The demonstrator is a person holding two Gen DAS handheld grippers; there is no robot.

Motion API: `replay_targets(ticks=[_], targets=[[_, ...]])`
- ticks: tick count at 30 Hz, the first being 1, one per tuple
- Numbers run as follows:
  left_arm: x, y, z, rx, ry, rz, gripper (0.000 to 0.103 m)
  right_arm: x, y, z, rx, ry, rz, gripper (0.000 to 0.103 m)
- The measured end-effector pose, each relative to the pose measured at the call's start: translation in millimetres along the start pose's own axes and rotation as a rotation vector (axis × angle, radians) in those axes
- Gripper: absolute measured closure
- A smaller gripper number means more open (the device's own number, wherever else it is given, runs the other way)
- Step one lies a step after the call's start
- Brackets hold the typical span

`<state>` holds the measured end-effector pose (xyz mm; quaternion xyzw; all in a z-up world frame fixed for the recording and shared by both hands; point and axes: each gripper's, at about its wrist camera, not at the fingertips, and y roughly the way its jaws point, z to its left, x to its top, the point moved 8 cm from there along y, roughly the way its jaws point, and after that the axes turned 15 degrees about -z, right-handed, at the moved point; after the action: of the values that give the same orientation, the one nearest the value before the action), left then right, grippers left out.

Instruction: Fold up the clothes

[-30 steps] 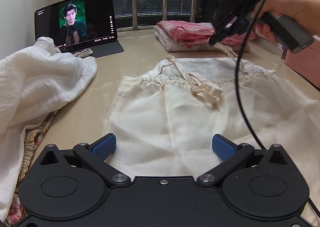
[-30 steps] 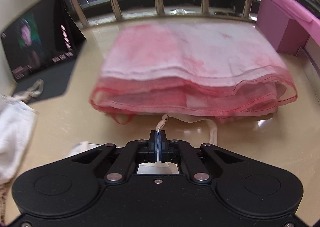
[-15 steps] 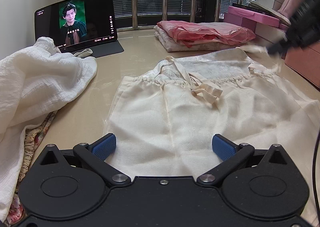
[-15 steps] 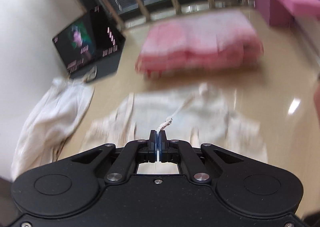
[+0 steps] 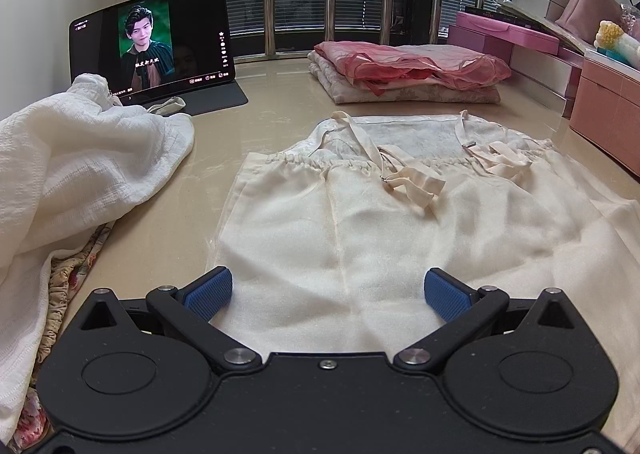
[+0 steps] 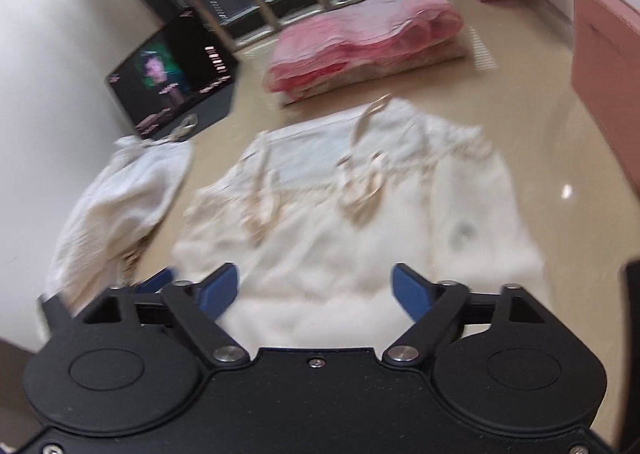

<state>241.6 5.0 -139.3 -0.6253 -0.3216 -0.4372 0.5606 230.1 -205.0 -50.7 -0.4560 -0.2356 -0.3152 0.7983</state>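
A cream strap dress [image 5: 380, 222] lies flat on the beige table, straps folded onto its chest. It also shows, blurred, in the right wrist view [image 6: 360, 206]. My left gripper [image 5: 328, 292] is open and empty, low over the dress's near hem. My right gripper [image 6: 316, 288] is open and empty, above the near part of the dress. A folded pink garment stack [image 5: 404, 70] sits at the back, also in the right wrist view [image 6: 360, 46].
A crumpled white garment [image 5: 72, 174] lies on a floral cloth [image 5: 68, 278] at the left. A tablet [image 5: 152, 50] plays video at the back left. Pink boxes [image 5: 516, 34] and a salmon drawer unit [image 5: 608, 110] stand at the right.
My right gripper pulled back from the pink stack, let go of the dress strap and opened. The strap now lies on the dress. My left gripper has not moved.
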Motion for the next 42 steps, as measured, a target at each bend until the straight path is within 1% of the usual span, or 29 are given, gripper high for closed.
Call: replay_targets(ticks=[2,3,4,7,11,14,18,21,22,27,33,36,40,42], targets=[[0,0,0,0.0,0.0,0.0,0.0,-21,-13,12,0.036,0.017,-0.009,0.01],[0,0,0,0.0,0.0,0.0,0.0,-30,-21,19,0.045,0.016,-0.021,0.002],[0,0,0,0.0,0.0,0.0,0.0,-37,-28,24,0.045,0.004,-0.044,0.0],[0,0,0,-0.001,0.0,0.0,0.0,-55,-55,37,0.002,-0.068,-0.13,0.0],[0,0,0,0.002,0.001,0.0,0.0,-71,-76,47,0.014,-0.06,-0.199,0.0],[0,0,0,0.004,0.001,0.001,0.0,-81,-78,45,0.012,-0.04,-0.214,0.0],[1,1,0,0.007,0.002,0.001,0.0,-87,-77,45,0.068,0.044,-0.241,0.0],[1,1,0,0.009,0.002,0.002,0.0,-87,-78,42,0.046,0.046,-0.271,0.0],[1,1,0,0.01,0.002,0.002,0.0,-87,-79,41,0.04,0.05,-0.275,0.0],[1,1,0,0.012,0.005,0.002,0.0,-92,-76,30,-0.001,0.073,-0.24,0.0],[2,2,0,0.022,-0.001,0.003,0.0,-95,-82,30,0.039,0.136,-0.241,0.0],[2,3,0,0.022,-0.005,0.002,0.0,-96,-83,39,0.064,0.122,-0.246,0.0],[6,-4,2,-0.012,-0.016,0.016,0.0,-97,-83,43,0.069,0.1,-0.241,0.0],[16,-19,4,-0.03,-0.024,-0.017,0.0,-97,-84,41,0.069,0.117,-0.241,0.0]])
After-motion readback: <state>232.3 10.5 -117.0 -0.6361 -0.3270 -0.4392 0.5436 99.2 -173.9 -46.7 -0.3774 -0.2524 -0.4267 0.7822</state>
